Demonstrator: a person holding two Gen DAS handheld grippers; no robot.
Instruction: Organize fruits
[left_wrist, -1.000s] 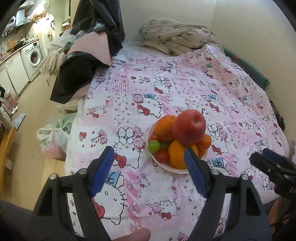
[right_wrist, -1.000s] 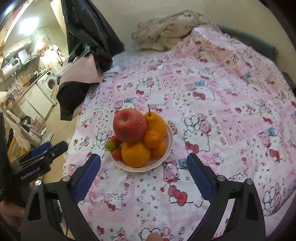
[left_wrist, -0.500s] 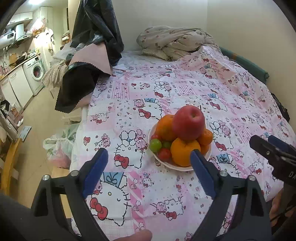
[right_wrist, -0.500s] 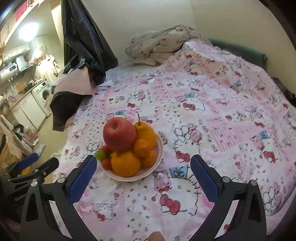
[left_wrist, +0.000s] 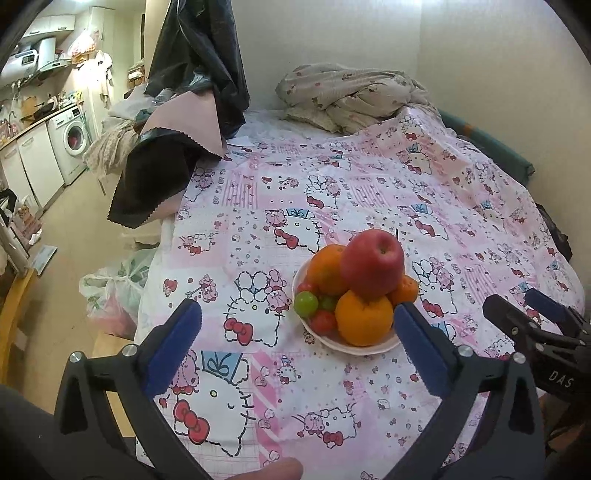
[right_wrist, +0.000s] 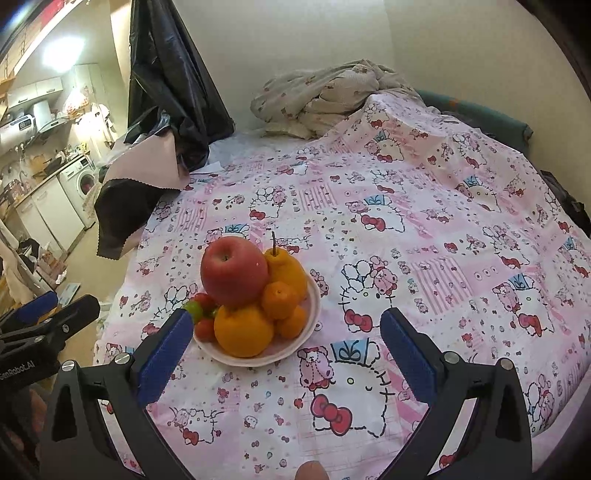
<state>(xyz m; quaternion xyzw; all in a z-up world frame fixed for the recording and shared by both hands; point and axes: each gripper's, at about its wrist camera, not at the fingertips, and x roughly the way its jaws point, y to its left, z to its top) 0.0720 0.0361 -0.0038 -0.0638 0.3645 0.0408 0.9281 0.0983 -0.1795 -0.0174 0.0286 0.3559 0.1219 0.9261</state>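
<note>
**Both tools wide and empty over a heaped bowl**

Left tool (left_wrist: 297, 338) hangs above the near edge of the pink cartoon-cat printed bedspread (left_wrist: 369, 192), its blue-padded jaws spread wide with nothing between them. I see the right tool (right_wrist: 286, 341) the same way: wide apart, empty, hovering short of the fruit.

All the fruit I can see sits in one shallow white round bowl (right_wrist: 314, 306) on the bed, toward the left edge. A large red apple (right_wrist: 234, 271) crowns the pile, stem dimple tipped up and toward me. It rests on a big round orange (right_wrist: 242, 330) in front and a yellow-orange pear-shaped fruit (right_wrist: 286, 271) behind, whose long axis stands nearly upright with its thin dark stem pointing straight up. Two small mandarins (right_wrist: 279, 300) fill the right side; small red tomatoes (left_wrist: 323, 321) and a green grape-like ball (left_wrist: 306, 303) tuck into the left.

I judge the heavy pieces wedge each other, which is why the apple stays perched so high.

This scene fits either fruit gathered into the bowl as the task wants, or a heap waiting to be sorted out across the bed; I cannot tell which.
</note>
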